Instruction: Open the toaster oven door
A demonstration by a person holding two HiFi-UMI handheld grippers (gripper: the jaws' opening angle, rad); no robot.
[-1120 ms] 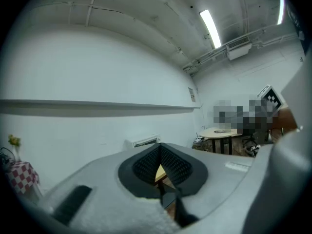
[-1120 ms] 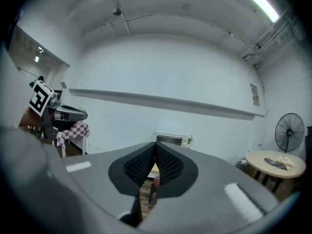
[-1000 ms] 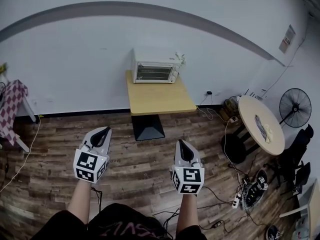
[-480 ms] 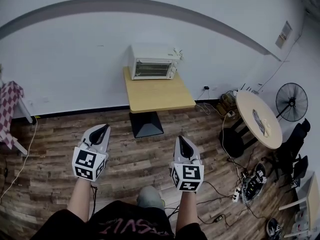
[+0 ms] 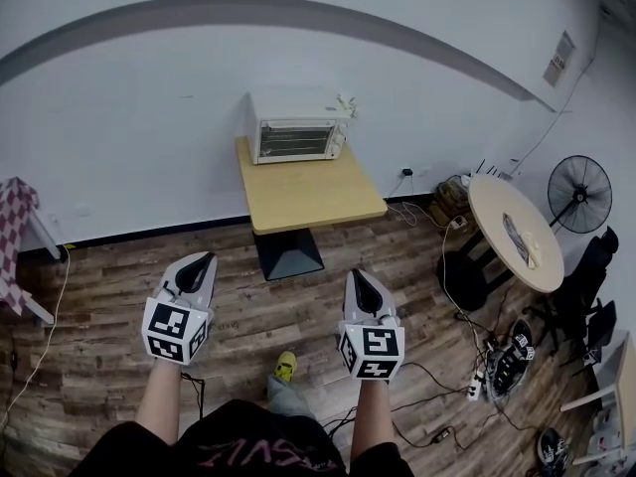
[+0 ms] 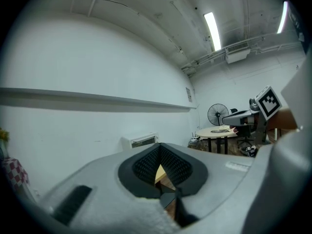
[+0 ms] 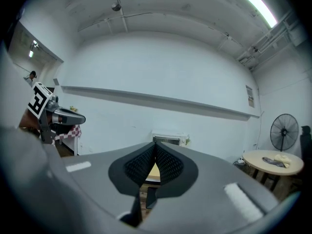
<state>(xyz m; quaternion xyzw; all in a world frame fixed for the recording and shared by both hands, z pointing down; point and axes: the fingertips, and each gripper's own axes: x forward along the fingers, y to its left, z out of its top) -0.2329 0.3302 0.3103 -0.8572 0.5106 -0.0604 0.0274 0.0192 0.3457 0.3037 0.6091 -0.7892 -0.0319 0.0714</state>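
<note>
L gripper [image 5: 205,259] & R gripper [image 5: 357,276]: jaws clenched, empty, well apart from toaster oven [image 5: 295,127].

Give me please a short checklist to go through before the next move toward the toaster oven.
1. Toaster oven door shut: ok.
2. Left gripper shut and empty: ok.
3. Right gripper shut and empty: ok.
4. Toaster oven within reach: not ok, it stands far off on the table.
5. Door handle found: cannot tell, too small.
6. Cables off the way to the table: ok, they lie to the right.
</note>
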